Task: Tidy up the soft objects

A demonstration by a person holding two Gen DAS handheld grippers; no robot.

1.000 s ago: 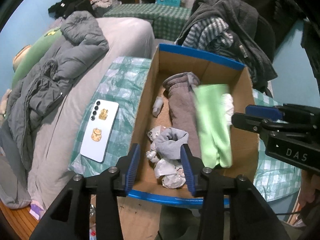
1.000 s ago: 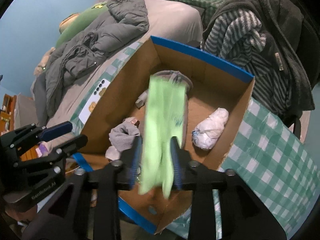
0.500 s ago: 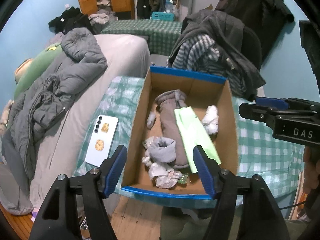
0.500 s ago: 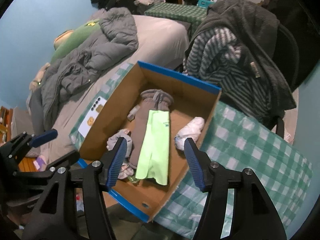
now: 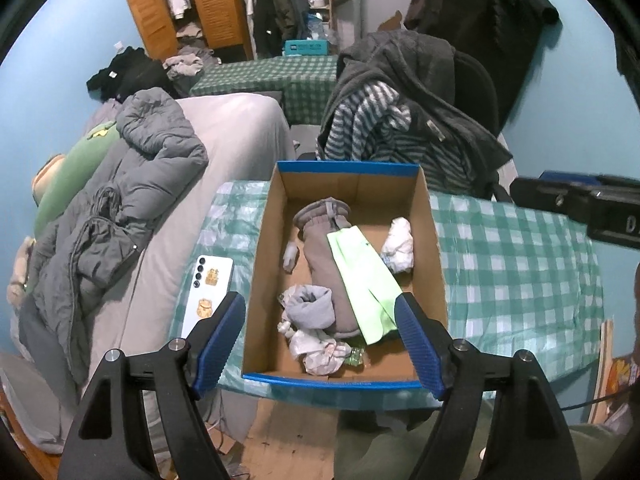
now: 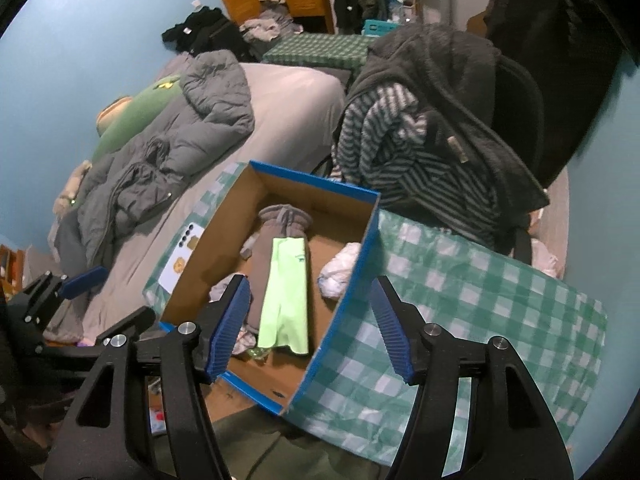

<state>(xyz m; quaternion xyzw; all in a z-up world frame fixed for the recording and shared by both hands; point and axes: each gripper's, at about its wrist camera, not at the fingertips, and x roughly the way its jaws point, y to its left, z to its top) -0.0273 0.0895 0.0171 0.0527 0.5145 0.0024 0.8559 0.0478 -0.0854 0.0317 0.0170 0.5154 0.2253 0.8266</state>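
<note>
A cardboard box with a blue rim point(image 5: 348, 168) point(image 6: 316, 186) stands on the checked table. In it a lime-green cloth point(image 5: 364, 276) point(image 6: 286, 288) lies flat, partly over a brown-grey mitten point(image 5: 324, 236) point(image 6: 284, 220). A rolled grey sock point(image 5: 310, 306), a white bundle point(image 5: 398, 244) point(image 6: 338, 270) and crumpled white scraps point(image 5: 320, 352) also lie inside. My left gripper point(image 5: 320, 308) hovers above the box's near end; its jaws are opening, with nothing between them. Above the box's near right corner, my right gripper point(image 6: 309, 284) is open and holds nothing.
A white phone point(image 5: 208, 288) lies on the green checked tablecloth point(image 5: 512, 264) left of the box. A bed with a grey padded jacket point(image 5: 132, 184) is at the left. Behind the box a chair carries striped and dark clothes point(image 5: 400, 120).
The right gripper let go of the green cloth, which now lies in the box. Both grippers spread wider and rose up and back from the box.
</note>
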